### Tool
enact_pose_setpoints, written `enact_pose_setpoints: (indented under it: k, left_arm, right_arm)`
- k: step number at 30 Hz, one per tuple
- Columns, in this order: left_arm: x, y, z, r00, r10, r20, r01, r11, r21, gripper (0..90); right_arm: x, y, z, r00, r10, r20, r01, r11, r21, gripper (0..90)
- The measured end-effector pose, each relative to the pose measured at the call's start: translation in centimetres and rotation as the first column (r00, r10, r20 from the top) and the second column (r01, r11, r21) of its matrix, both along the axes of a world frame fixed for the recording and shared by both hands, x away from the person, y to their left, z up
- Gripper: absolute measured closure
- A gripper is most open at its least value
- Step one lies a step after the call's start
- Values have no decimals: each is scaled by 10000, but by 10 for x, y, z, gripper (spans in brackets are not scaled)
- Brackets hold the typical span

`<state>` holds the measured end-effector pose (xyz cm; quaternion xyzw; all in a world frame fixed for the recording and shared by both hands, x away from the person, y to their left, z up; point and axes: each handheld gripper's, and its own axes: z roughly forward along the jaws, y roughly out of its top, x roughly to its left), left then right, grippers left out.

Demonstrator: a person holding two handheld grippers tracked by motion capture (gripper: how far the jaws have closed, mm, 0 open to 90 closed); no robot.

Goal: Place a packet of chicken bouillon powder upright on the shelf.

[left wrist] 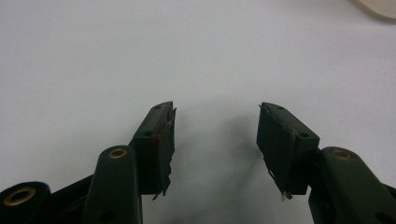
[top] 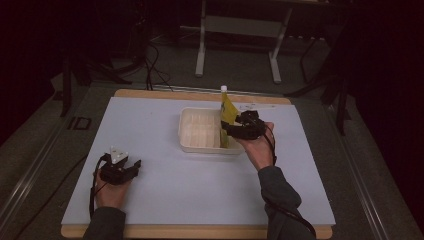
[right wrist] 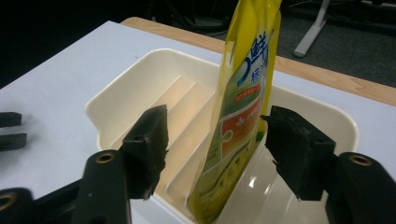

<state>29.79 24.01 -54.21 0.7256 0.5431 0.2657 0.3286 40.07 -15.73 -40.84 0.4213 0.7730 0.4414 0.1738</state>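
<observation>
A yellow pouch (top: 228,109) with a white cap stands upright at the right end of a cream ribbed tray (top: 200,131) in the middle of the white board. My right gripper (top: 226,128) is at the tray's right edge. In the right gripper view its jaws stand open on either side of the pouch (right wrist: 240,93), with a gap showing on both sides (right wrist: 215,114). My left gripper (top: 135,166) rests low at the board's front left, far from the tray. It is open (left wrist: 215,109) over bare white surface, with nothing between its jaws.
The white board (top: 165,200) lies on a wooden table whose edge (top: 200,94) shows at the back. A corner of the tray (left wrist: 379,6) appears at the top right of the left gripper view. Cables and metal stand legs (top: 201,55) sit on the dark floor behind.
</observation>
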Motion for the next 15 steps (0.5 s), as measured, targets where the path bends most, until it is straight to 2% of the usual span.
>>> enact_pose_setpoints:
  k: [6, 15]
  left_arm:
    - [0, 1, 0, 10000, -8, 17, 8, 10000, -9, 455]
    - [0, 1, 0, 10000, 41, 36, -41, 10000, -14, 453]
  right_arm:
    - [-11, -10, 2, 9993, 78, -377, -87, 9996, -253, 329]
    - [-38, -45, -15, 9980, -2, -628, -18, 9995, -318, 325]
